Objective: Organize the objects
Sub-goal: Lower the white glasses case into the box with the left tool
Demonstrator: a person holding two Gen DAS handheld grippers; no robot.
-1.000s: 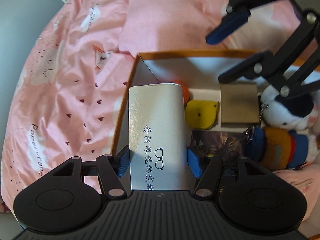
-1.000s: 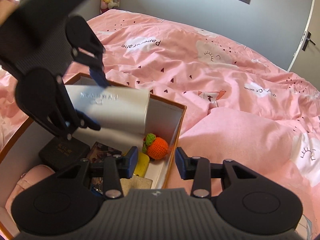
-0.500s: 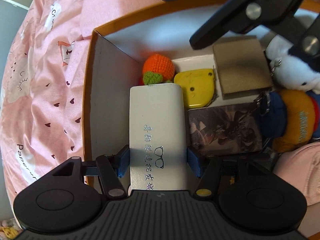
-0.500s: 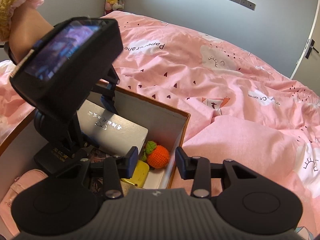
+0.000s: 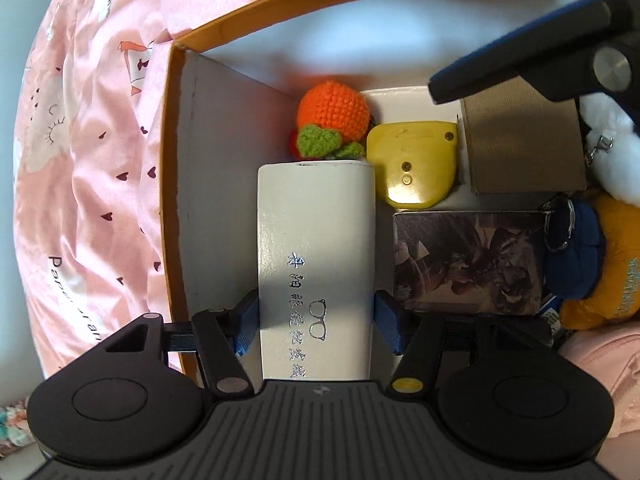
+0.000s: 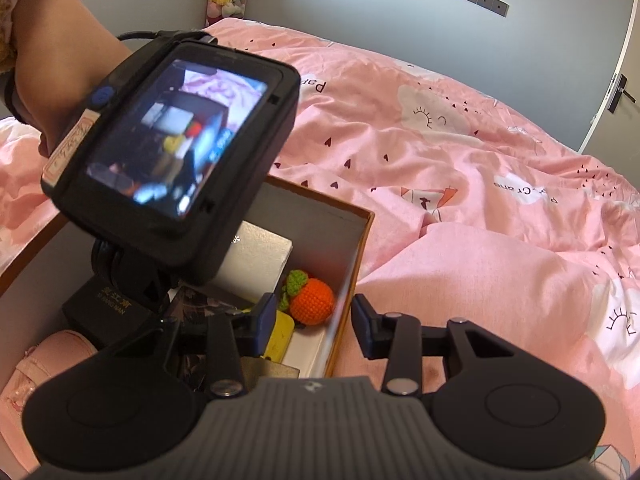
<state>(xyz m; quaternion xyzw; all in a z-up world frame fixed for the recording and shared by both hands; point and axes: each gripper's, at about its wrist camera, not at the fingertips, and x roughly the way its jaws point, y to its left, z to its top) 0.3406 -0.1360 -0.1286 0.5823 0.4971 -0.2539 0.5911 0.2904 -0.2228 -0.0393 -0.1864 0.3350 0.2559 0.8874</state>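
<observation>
- pinching a white glasses case (image 5: 316, 264) between its blue pads, the left gripper (image 5: 316, 322) sits at the bottom centre of the left wrist view, with the case running up the middle of the frame inside an orange-rimmed box (image 5: 280, 12).
- the case lies along the box's left inner wall; its far end is just beside a crocheted orange (image 5: 334, 114) in the upper middle.
- right of the case lie a yellow pouch (image 5: 414, 164), a tan box (image 5: 524, 144) and a dark picture card (image 5: 468, 262); plush toys (image 5: 588, 256) crowd the right edge.
- in the right wrist view the right gripper (image 6: 314, 326) is at the lower centre, its jaws spread with nothing pinched; the box's near wall passes between them, and i cannot tell whether either pad touches it.
- a phone-like screen (image 6: 176, 136) on the left tool fills the upper left, held by a person's hand (image 6: 56, 64).
- a pink bedspread (image 6: 460, 168) surrounds the box.
</observation>
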